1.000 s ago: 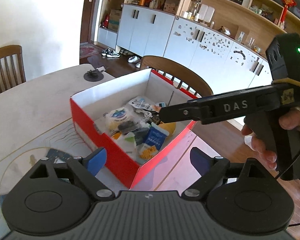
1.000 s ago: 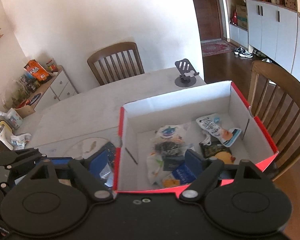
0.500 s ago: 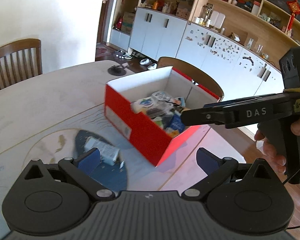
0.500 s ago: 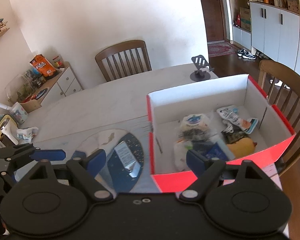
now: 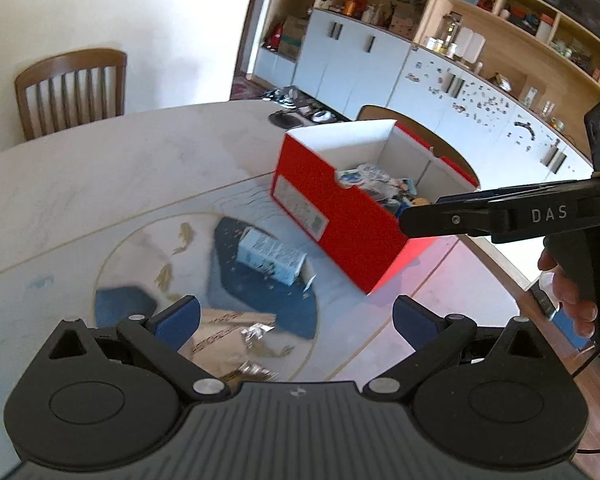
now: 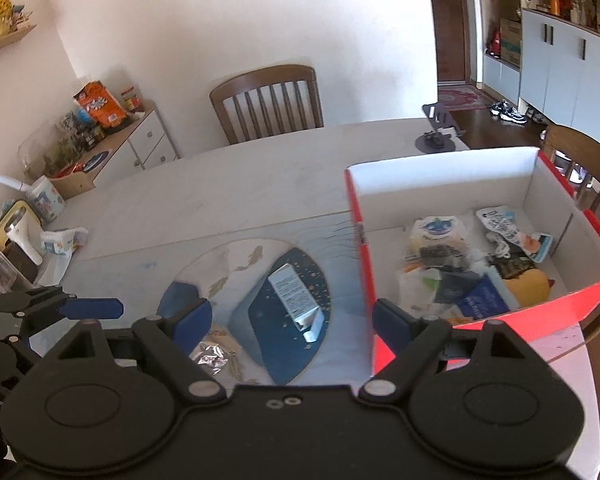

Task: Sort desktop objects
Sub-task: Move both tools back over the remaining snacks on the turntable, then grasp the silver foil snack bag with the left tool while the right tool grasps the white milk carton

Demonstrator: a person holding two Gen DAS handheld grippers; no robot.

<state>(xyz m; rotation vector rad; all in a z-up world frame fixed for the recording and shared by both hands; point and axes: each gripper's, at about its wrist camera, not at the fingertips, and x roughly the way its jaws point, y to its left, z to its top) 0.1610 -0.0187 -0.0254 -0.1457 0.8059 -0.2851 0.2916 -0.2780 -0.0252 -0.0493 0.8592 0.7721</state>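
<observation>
- While both sets of fingers hang spread wide and empty above the tabletop (image 6: pixel 228 184), nothing gripped.
- Small white carton (image 6: pixel 294 294) lying flat on the dark blue patch of the mat (image 6: pixel 260 320), just ahead of and between the right gripper (image 6: pixel 292 320) fingers; ahead of the left gripper (image 5: pixel 296 316) too.
- Probably light, stiff-sided, crushable; best pinched across its narrow sides.
- Crumpled foil wrapper (image 6: pixel 210 354) near the right gripper's left finger: soft, slippery.
- Red box (image 6: pixel 559 304) off to the right, already holding packets.

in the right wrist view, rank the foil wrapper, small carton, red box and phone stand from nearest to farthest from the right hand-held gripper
1. Foil wrapper, just ahead, left.
2. Small carton, centre, on the mat.
3. Red box, to the right.
4. Phone stand, at the far table edge.
</observation>
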